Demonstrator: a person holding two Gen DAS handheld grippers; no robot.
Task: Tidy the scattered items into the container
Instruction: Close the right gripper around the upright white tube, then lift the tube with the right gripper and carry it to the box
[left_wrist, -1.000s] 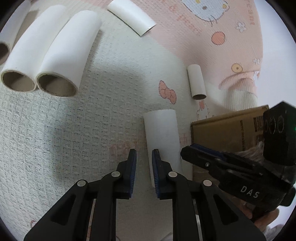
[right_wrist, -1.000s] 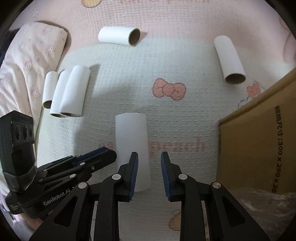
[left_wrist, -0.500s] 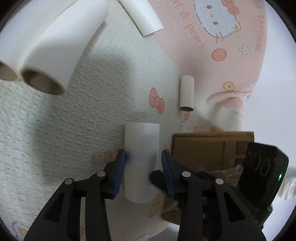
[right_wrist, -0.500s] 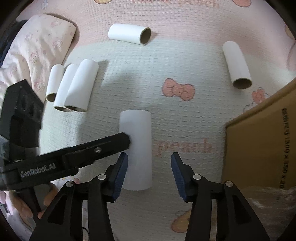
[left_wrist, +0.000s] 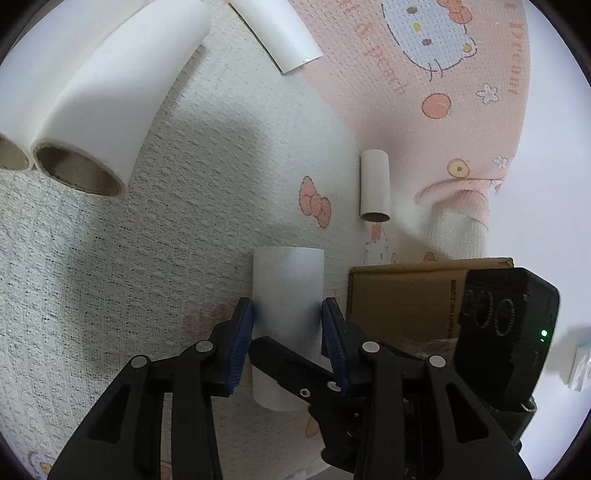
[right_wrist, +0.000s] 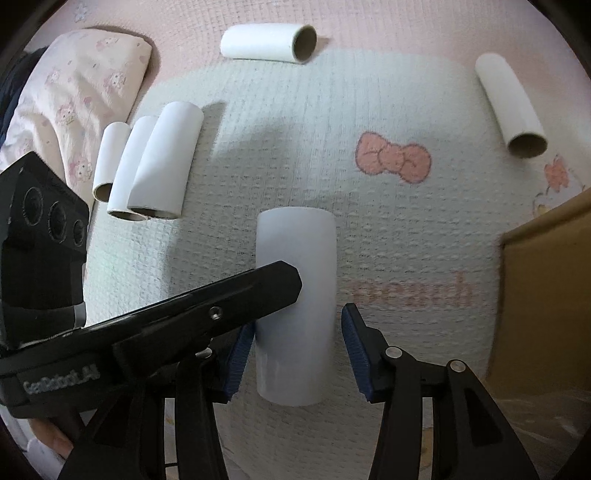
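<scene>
A white paper tube (left_wrist: 288, 291) lies on the white and pink blanket; it also shows in the right wrist view (right_wrist: 295, 288). My left gripper (left_wrist: 286, 328) is open with its blue pads at both sides of the tube. My right gripper (right_wrist: 295, 343) is open and straddles the same tube, with a gap on the right side. A left finger crosses the tube in the right wrist view. The brown cardboard box (left_wrist: 402, 295) stands just right of the tube, and shows at the right edge of the right wrist view (right_wrist: 546, 295).
Three white tubes (right_wrist: 155, 162) lie side by side at the left. One tube (right_wrist: 269, 42) lies at the back, another (right_wrist: 509, 107) at the back right. A pink pillow (right_wrist: 74, 96) lies far left. Crinkled plastic (right_wrist: 535, 417) shows inside the box.
Both grippers opened wider and moved forward over the nearest tube. The left gripper swung right, so its finger now crosses the tube in the right wrist view.
</scene>
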